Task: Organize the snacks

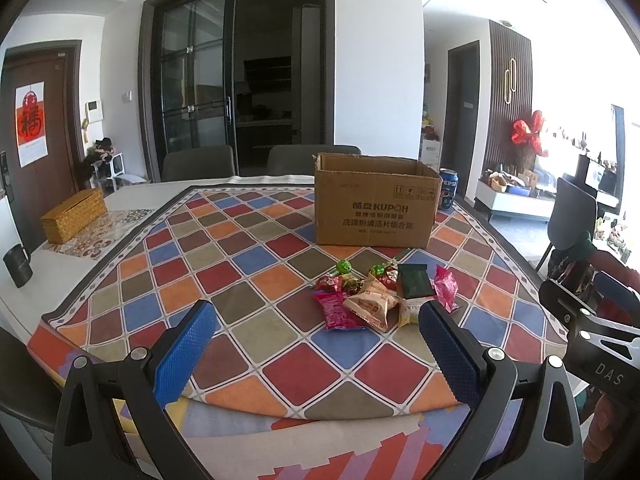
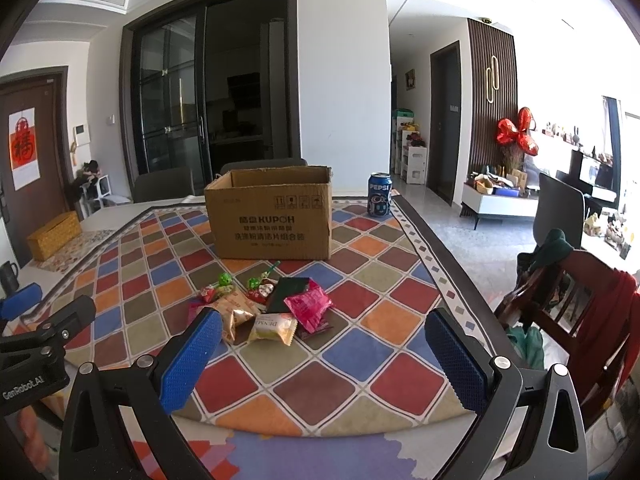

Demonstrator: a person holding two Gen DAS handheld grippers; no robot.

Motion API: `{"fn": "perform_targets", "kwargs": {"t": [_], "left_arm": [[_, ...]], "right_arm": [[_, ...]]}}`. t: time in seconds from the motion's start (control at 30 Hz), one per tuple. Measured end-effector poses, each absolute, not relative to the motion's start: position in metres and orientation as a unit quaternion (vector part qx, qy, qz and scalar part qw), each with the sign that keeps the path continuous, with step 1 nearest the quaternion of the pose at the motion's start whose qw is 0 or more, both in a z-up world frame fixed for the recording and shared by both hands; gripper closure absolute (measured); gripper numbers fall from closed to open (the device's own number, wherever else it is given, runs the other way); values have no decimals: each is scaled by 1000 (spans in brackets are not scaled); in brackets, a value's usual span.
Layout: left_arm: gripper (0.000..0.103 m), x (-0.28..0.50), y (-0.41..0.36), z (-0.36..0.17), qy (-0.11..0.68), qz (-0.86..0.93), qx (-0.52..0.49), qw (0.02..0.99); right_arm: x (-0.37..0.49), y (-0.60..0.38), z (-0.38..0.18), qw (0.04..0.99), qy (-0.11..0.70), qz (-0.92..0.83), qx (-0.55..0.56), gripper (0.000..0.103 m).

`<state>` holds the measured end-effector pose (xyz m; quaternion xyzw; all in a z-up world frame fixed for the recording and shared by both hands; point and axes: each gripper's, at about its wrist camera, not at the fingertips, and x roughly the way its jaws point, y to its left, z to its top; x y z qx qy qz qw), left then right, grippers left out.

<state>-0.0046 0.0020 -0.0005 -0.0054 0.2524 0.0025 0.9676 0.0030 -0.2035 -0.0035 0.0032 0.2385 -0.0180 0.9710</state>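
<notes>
Snacks (image 1: pixel 380 298) lie in a loose heap on the checked cloth (image 1: pixel 256 248), just in front of the box (image 1: pixel 374 200). That box stands upright with its flaps open; its inside cannot be seen. A Pepsi can (image 2: pixel 379 194) stands beside its far right corner. Both grippers hover low over the near table edge, the left (image 1: pixel 318 354) and right (image 2: pixel 324 358) spread wide, holding nothing, fingers aimed toward the heap.

Bare chequered multicoloured tablecloth (image 1: pixel 256 292) lies open left of the brown open-topped cardboard box (image 1: pixel 374 204). Before the box, a heap of wrapped snacks (image 1: pixel 384 296) blocks the way; a blue Pepsi can (image 2: pixel 379 194) stands beside the box's right side.
</notes>
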Motion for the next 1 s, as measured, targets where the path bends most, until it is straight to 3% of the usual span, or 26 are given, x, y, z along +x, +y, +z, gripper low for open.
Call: {"fn": "perform_targets", "kwargs": {"t": [0.63, 1.0], "left_arm": [[0, 21, -6, -13, 281, -4, 15, 959], [7, 63, -16, -25, 313, -21, 25, 949]], "right_arm": [[28, -206, -20, 959, 283, -7, 13, 1], [68, -207, -38, 944, 328, 7, 24, 1]]}}
